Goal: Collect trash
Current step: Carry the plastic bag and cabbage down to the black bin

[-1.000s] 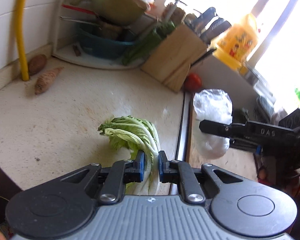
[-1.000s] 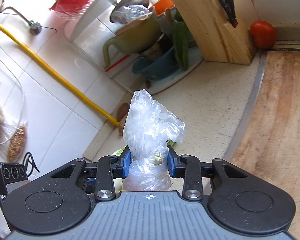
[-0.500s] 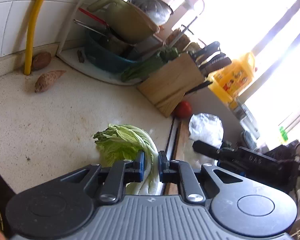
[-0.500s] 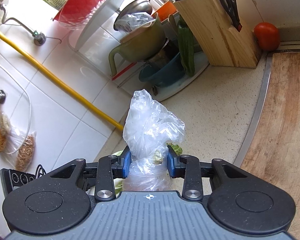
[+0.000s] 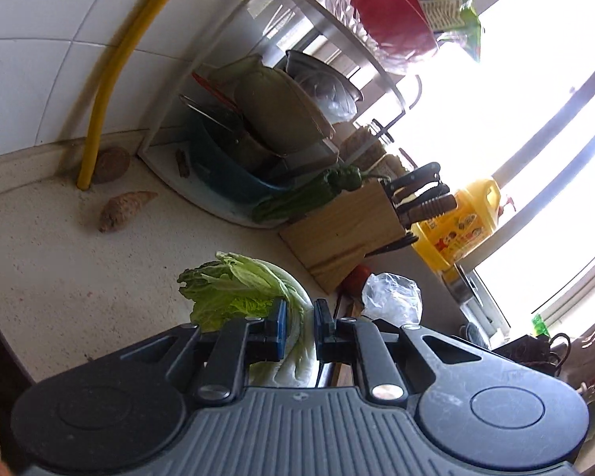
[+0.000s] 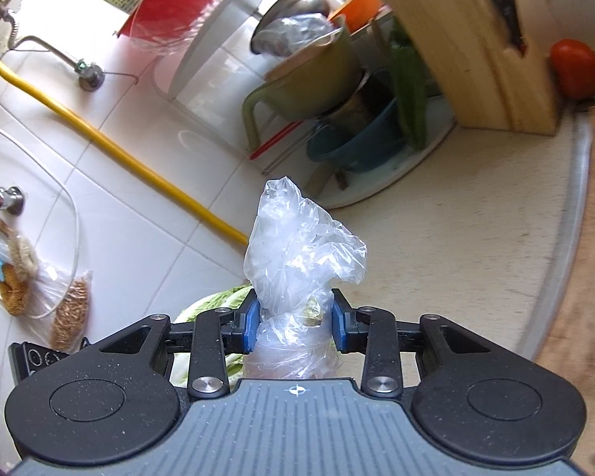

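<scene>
A leafy green cabbage (image 5: pixel 234 289) with a white stalk sits between the pads of my left gripper (image 5: pixel 299 329), which is shut on the stalk just above the speckled countertop (image 5: pixel 59 261). My right gripper (image 6: pixel 293 321) is shut on a crumpled clear plastic bag (image 6: pixel 297 246) that sticks up past its fingertips. The same bag (image 5: pixel 392 297) shows in the left wrist view, just right of the cabbage. A bit of the cabbage (image 6: pixel 214 301) shows below the right gripper's left finger.
A wooden knife block (image 5: pixel 345 234), a tomato (image 5: pixel 357 275) and a yellow oil bottle (image 5: pixel 460 222) stand at the back. A dish rack (image 5: pixel 265 135) holds bowls and pots. A sweet potato (image 5: pixel 123 210) lies by a yellow pipe (image 5: pixel 99 99). A wooden cutting board (image 6: pixel 575 277) lies right.
The left gripper has tilted upward with the cabbage still in it, so more of the rack and wall shows. The right gripper keeps the bag and has turned slightly toward the wall.
</scene>
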The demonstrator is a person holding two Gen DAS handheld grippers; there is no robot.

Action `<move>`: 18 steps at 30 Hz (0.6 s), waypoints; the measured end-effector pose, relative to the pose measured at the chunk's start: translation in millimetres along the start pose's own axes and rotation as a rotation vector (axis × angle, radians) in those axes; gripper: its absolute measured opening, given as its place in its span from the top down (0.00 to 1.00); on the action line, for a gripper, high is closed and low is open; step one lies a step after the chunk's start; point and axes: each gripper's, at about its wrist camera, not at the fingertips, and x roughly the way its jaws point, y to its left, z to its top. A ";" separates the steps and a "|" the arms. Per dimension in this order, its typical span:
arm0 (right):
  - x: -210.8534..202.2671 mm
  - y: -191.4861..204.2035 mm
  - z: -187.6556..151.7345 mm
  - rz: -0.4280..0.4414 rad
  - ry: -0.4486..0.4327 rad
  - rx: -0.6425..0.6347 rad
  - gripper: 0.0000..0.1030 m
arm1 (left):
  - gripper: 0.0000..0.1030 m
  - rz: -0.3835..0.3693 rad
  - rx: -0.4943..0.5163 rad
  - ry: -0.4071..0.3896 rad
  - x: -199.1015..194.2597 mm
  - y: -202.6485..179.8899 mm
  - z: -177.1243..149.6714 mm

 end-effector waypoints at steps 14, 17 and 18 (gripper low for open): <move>95.5 73.3 2.5 0.167 0.196 -0.095 0.59 | 0.88 0.121 -0.062 -0.176 -92.1 39.0 10.7; 118.4 92.8 -3.4 0.209 0.260 -0.129 0.59 | 0.88 0.171 -0.085 -0.219 -116.6 49.4 5.1; 125.4 98.8 -7.6 0.223 0.281 -0.139 0.59 | 0.88 0.190 -0.094 -0.235 -125.3 53.0 2.8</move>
